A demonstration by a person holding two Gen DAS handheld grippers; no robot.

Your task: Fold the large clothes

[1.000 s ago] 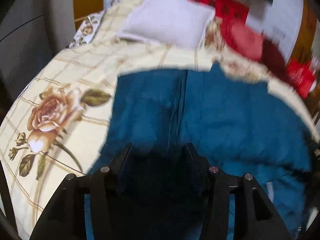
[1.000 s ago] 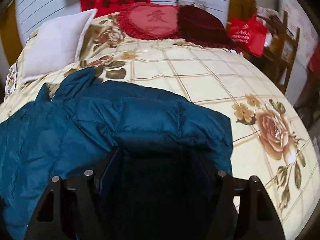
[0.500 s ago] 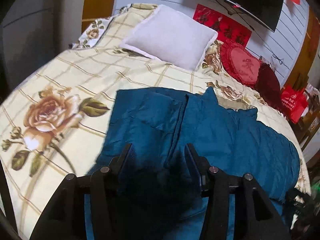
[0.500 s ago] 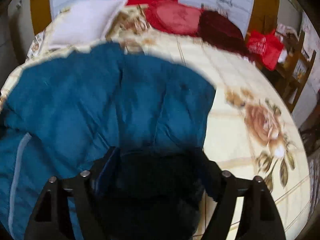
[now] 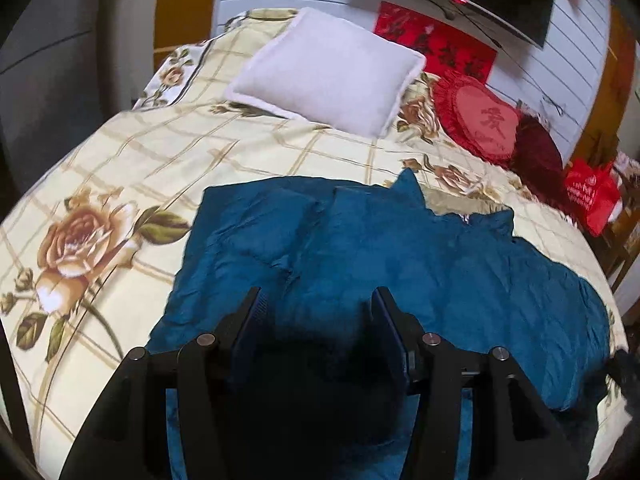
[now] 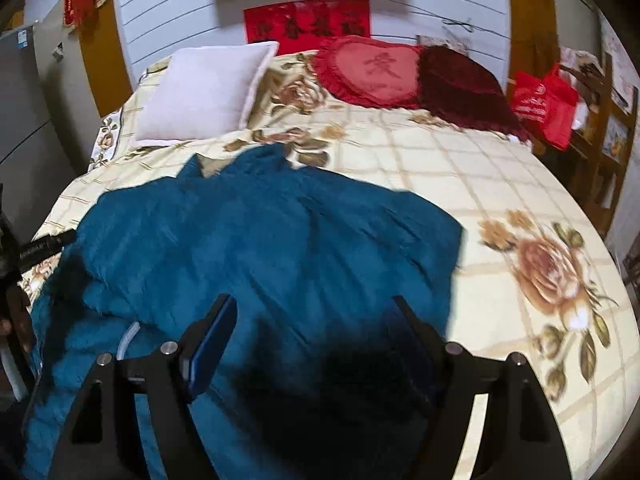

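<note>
A large teal padded jacket [image 5: 400, 264] lies spread on the bed, also in the right wrist view [image 6: 260, 240]. Its left sleeve is folded over the body, and its collar points toward the pillows. My left gripper [image 5: 316, 300] is open and hovers above the jacket's near left part, holding nothing. My right gripper [image 6: 312, 312] is open above the jacket's near right part, also empty. The jacket's near hem lies under both grippers in shadow.
The bed has a cream checked cover with roses [image 5: 80, 240]. A white pillow [image 5: 332, 68] and red heart cushions [image 6: 376, 72] lie at the head. A red bag [image 6: 544, 104] and wooden chair stand at the right. A grey cabinet [image 6: 20, 120] stands at the left.
Both grippers have lifted and pulled back from the jacket, and the views tilted up toward the bed's head. The right jaws now stand clear of the fabric.
</note>
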